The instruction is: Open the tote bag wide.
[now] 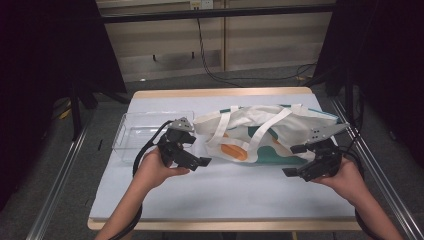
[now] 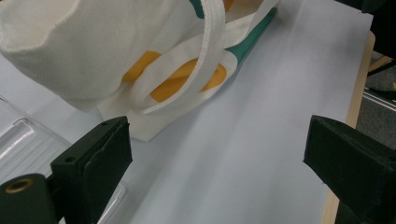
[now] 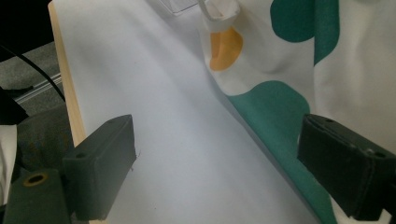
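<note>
A white cloth tote bag [image 1: 265,132] with green and orange patches lies crumpled on the right half of the table, its straps loose on top. My left gripper [image 1: 198,150] stands open just left of the bag's near-left corner, nothing between its jaws. In the left gripper view the bag [image 2: 70,51] and a looped strap [image 2: 212,51] lie ahead of the open left gripper [image 2: 215,154]. At the bag's near-right corner my right gripper [image 1: 291,160] is open and empty. In the right gripper view the bag's green edge [image 3: 275,112] runs in front of the right gripper [image 3: 219,163].
A clear plastic box [image 1: 150,130] stands at the left of the table [image 1: 200,195], behind my left hand; its rim [image 2: 23,140] shows beside the left jaw. The table's front edge [image 1: 225,224] is close to both forearms. Metal rails flank the table on both sides.
</note>
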